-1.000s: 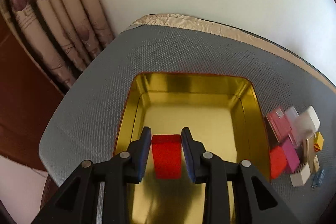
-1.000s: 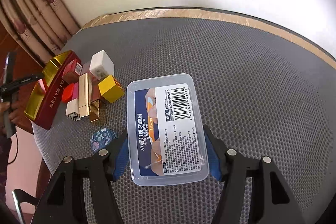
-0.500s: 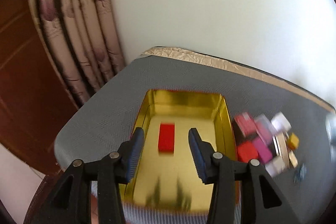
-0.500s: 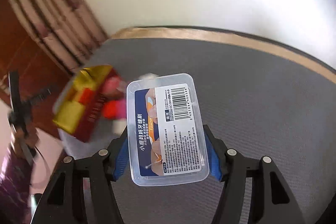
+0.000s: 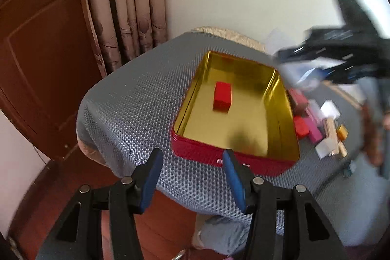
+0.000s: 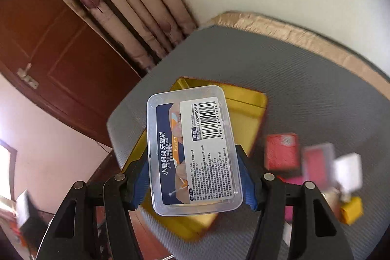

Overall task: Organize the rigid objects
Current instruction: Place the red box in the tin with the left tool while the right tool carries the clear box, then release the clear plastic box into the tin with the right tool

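Note:
A red tin with a gold inside (image 5: pixel 280 99) stands on the grey mesh table (image 5: pixel 136 99). A red block (image 5: pixel 222 96) lies inside it. My left gripper (image 5: pixel 192 174) is open and empty, pulled back above the tin's near edge. My right gripper (image 6: pixel 193 177) is shut on a clear plastic box with a barcode label (image 6: pixel 192 147), held in the air over the tin (image 6: pixel 246 111). The right gripper shows blurred in the left wrist view (image 5: pixel 341 57), above the tin's far right corner.
A pile of small boxes, red, pink, white and yellow (image 5: pixel 316 123), lies right of the tin; it also shows in the right wrist view (image 6: pixel 314 162). Curtains (image 5: pixel 126 4) and a brown door (image 5: pixel 36 52) stand behind the table's left edge.
My left gripper let go of the red block in the tin, opened wider and drew back and up. My right gripper lifted the clear box and carried it left over the tin.

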Available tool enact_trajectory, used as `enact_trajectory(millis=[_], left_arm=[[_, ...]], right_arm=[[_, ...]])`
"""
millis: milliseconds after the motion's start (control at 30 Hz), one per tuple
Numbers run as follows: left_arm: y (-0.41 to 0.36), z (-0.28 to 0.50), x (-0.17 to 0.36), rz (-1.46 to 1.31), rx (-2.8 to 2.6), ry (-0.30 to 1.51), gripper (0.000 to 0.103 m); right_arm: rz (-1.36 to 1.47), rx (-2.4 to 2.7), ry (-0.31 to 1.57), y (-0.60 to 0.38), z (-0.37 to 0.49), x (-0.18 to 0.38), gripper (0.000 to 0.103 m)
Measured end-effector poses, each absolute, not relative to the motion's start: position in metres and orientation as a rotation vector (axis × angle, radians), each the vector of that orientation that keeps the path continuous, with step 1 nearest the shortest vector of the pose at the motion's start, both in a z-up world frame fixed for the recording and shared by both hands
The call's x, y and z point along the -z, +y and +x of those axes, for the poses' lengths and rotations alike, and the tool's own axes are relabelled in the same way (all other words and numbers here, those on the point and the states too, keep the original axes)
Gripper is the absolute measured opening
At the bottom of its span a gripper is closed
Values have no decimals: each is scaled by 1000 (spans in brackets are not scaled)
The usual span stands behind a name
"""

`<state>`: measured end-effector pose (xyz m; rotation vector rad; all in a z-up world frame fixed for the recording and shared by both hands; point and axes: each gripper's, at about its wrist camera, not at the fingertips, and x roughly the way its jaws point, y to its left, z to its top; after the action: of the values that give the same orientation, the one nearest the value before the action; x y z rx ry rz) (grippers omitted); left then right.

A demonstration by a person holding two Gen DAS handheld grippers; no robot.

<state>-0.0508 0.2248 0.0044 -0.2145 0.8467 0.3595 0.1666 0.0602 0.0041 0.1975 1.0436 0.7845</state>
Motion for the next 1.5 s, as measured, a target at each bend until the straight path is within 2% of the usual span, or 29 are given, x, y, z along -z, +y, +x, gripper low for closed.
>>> enact_trajectory(millis=[100,333,400,600,667,733,767,1000,1133,1333,1500], left_arm=[[228,-57,-9,-218,-362,808,58],[218,-53,-7,-149,-339,815,60],[219,-51,-6,-157,-329,827,60],[211,-48,-1,-166,-266,862,60],[202,-48,1,-152,-234,880,60],[194,-50,0,-141,-204,876,60],[189,-52,0,-132,-180,872,60],[130,-53,2,-19,31,906,60],[87,-44,2,37,147,929,60],[40,-1,5,159,257,885,60],[19,42,22,268,376,939,60]], right_arm=[[174,-749,1069,81,182,13,60],[234,-721,1139,98,209,47,62],[265,-718,1116,91,209,46,71],[465,-814,937,11,172,22,72],[464,-770,862,-34,144,20,79],[428,-675,797,-81,114,28,98],[391,-600,770,-108,93,35,99],[172,-199,794,-235,18,94,99],[179,-132,826,-281,3,127,98],[322,-184,856,-302,-1,159,98],[318,-217,815,-287,-10,147,99]])
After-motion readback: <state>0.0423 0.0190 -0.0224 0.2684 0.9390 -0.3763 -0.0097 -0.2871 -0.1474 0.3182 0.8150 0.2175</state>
